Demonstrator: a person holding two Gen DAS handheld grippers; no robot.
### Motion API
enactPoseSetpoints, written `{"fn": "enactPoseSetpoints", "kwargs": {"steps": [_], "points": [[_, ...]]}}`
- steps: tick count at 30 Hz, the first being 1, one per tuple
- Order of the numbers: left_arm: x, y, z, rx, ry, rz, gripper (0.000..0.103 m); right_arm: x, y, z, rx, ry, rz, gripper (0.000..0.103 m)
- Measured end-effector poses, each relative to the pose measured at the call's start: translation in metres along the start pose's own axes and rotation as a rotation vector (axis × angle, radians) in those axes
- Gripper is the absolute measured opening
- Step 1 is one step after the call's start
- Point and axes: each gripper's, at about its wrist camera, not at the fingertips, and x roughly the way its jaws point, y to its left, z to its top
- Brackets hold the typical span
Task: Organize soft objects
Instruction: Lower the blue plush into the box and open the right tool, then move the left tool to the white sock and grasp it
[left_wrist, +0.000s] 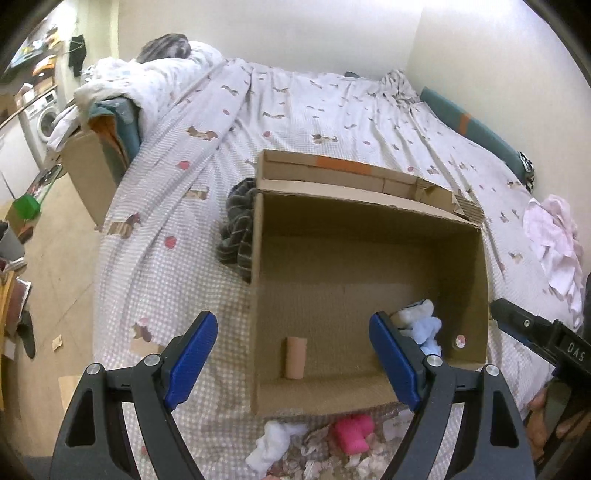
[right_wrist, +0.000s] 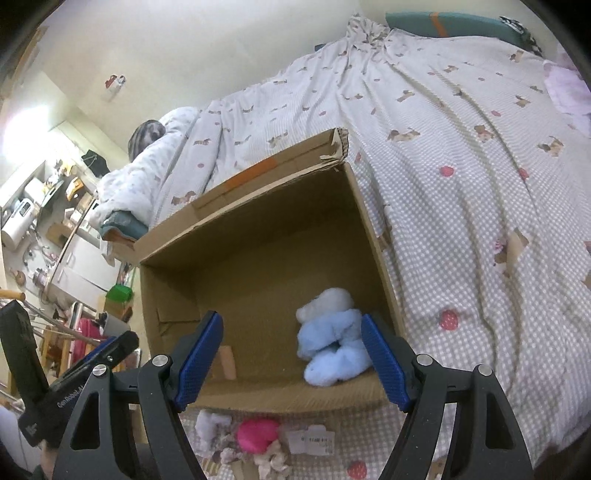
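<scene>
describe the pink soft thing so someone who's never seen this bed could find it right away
Start at the open cardboard box on the checked bedsheet. On the sheet just outside the box's near wall lies a small heap of soft items, and the pink plush sits in its middle. It is the only bright pink piece, between a white plush and a paper tag.

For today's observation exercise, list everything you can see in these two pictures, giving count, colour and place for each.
Cardboard box: one, brown, open on the bed.
Plush toy: one, light blue and white, inside the box.
Cardboard tube: one, tan, inside the box.
Pink toy: one, on the bed before the box.
White cloth: one, beside the pink toy.
Dark cloth: one, grey, left of the box.
Pale pink cloth: one, on the bed, right.
Bed sheet: one, checked, animal print.
Left gripper: jaws open, empty.
Right gripper: jaws open, empty.
</scene>
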Motion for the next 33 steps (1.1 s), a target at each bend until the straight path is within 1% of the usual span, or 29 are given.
{"fn": "enactPoseSetpoints", "kwargs": {"steps": [5,10,14,16,19,22,24,26,28,29,30,31,33], "points": [[-0.016,0.020,-0.015,-0.020,0.012,0.030,0.083,-0.011,-0.005,-0.013,0.006,0.008,-0.009,0.082],[-0.023,0.046,-0.027,-0.101,0.034,0.045,0.083,-0.017,-0.011,-0.024,0.024,0.020,-0.008,0.082],[-0.022,0.053,-0.037,-0.125,0.064,0.065,0.083,-0.024,-0.017,-0.036,0.059,0.036,0.009,0.082],[-0.016,0.050,-0.044,-0.112,0.103,0.057,0.083,-0.026,-0.017,-0.044,0.061,0.048,0.006,0.082],[0.005,0.044,-0.056,-0.087,0.197,0.043,0.083,-0.027,-0.016,-0.057,0.059,0.078,0.002,0.082],[0.027,0.039,-0.069,-0.076,0.288,0.023,0.083,-0.022,-0.015,-0.070,0.040,0.116,-0.024,0.082],[0.040,0.035,-0.076,-0.073,0.329,0.012,0.082,-0.019,-0.019,-0.075,0.035,0.137,-0.042,0.082],[0.053,0.032,-0.081,-0.068,0.368,0.010,0.079,-0.016,-0.024,-0.078,0.040,0.155,-0.052,0.082],[0.065,0.031,-0.087,-0.063,0.406,0.013,0.069,-0.013,-0.031,-0.080,0.062,0.173,-0.047,0.082],[0.072,0.030,-0.089,-0.058,0.424,0.012,0.066,-0.011,-0.034,-0.081,0.070,0.181,-0.046,0.082],[0.077,0.029,-0.092,-0.055,0.442,0.011,0.060,-0.011,-0.035,-0.083,0.075,0.187,-0.047,0.082],[0.082,0.029,-0.095,-0.056,0.462,0.005,0.048,-0.011,-0.037,-0.084,0.078,0.191,-0.047,0.082],[0.088,0.028,-0.099,-0.053,0.486,-0.007,0.037,-0.011,-0.041,-0.085,0.079,0.195,-0.051,0.082]]}}
